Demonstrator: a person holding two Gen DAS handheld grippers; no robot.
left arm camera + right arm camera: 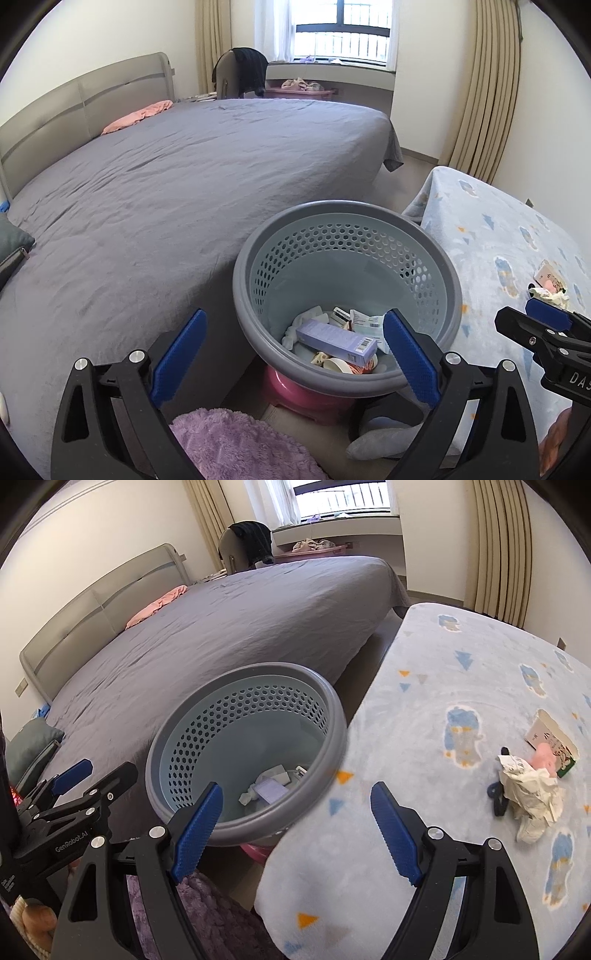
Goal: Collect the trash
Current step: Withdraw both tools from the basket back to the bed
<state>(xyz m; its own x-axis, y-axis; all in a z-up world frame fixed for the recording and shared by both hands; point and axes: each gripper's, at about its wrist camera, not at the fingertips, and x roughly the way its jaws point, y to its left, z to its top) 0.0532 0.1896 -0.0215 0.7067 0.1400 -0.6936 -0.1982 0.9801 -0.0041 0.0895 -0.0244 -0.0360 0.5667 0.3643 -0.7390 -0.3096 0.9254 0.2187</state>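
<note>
While both tools hung empty, the scene stood thus:

Trash on the blanket: a crumpled paper wad (pixel 533 797) lay on the pale blue blanket (pixel 424 701), touching a small opened carton (pixel 550 738) with a pink scrap against it; a dark strap-like bit (pixel 496 801) lay just beside the wad. What that dark bit was could not be told.

Trash already in the bin: a lilac box with a barcode (pixel 336 341) rested on top of white tissue (pixel 306 321), printed paper slips (pixel 365 321) and a paper cup (pixel 340 365), all at the bottom of the grey perforated basket (pixel 347 236).

Basket: it was tilted toward the cameras, propped on a pink stool (pixel 295 391), between the bed and the blanket-covered surface, its rim just beside the blanket's edge.

Left gripper (pixel 291 358): jaws spread wide, grasping nothing, hovering in front of the basket's near rim.

Right gripper (pixel 295 827): jaws likewise released and empty, poised over the blanket's near corner, well apart from the paper wad.

Near floor: a purple fluffy cloth (pixel 236 443) lay below the left tool, and a grey slipper (pixel 384 439) sat beside the stool.

Bed: a grey sheet (pixel 177 177) covered it, with a pink cloth (pixel 140 114) by the headboard.

Far side: a chair draped in dark clothing (pixel 243 74) stood under the window.
</note>
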